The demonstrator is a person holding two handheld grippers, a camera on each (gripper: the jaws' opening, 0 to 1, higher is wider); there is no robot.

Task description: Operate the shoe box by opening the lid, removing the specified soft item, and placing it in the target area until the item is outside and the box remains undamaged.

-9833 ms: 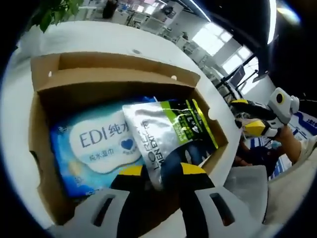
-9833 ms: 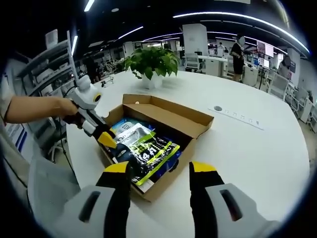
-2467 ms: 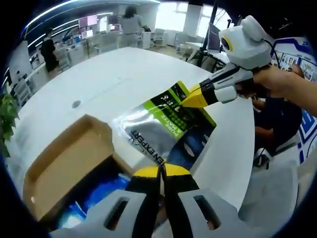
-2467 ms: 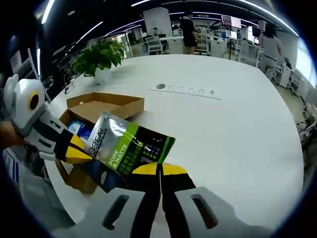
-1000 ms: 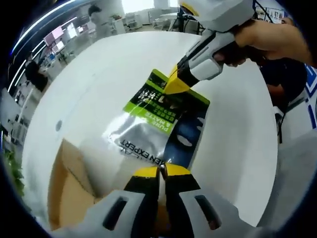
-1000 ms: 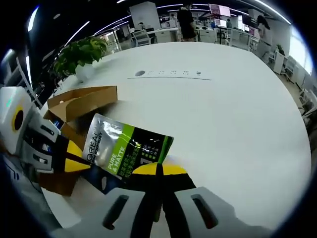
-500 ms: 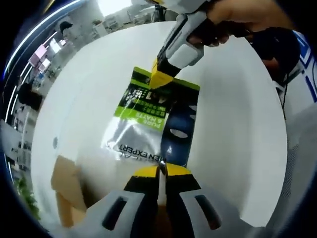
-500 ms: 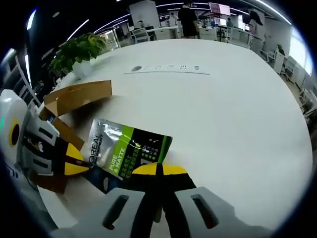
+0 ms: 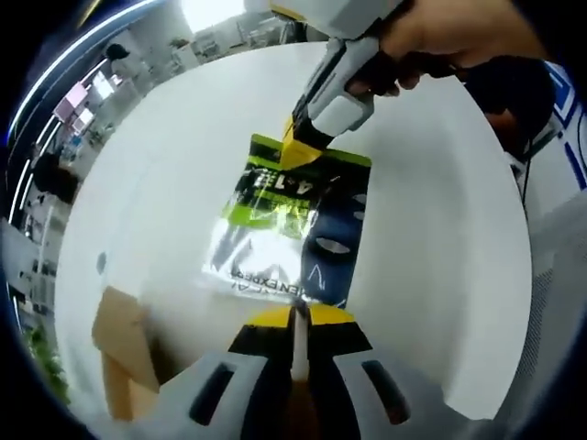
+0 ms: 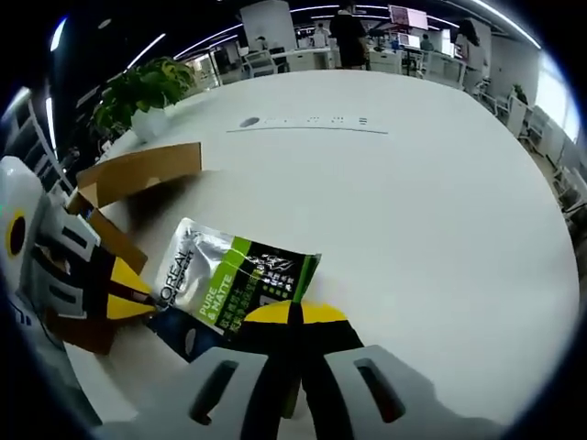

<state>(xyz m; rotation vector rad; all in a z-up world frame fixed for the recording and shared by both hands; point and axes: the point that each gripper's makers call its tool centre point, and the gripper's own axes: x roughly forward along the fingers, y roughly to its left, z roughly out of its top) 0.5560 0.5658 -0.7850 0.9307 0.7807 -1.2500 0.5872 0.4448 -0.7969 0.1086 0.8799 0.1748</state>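
Pouch (image 10: 234, 286) is hanging stretched between both tools, low over the white desk (image 10: 431, 211), just beside the open shoe box (image 10: 119, 197) and already outside it. Left tool (image 9: 293, 318) is clamping one short edge, jaws pinched together; right tool (image 10: 289, 316) is pinching the opposite edge the same way. Gripping at both ends is keeping the soft pack taut and flat, so it is likely going down label-up without folding. Whether it is touching the desk yet, cannot tell. Box lid is standing open, cardboard looking intact.
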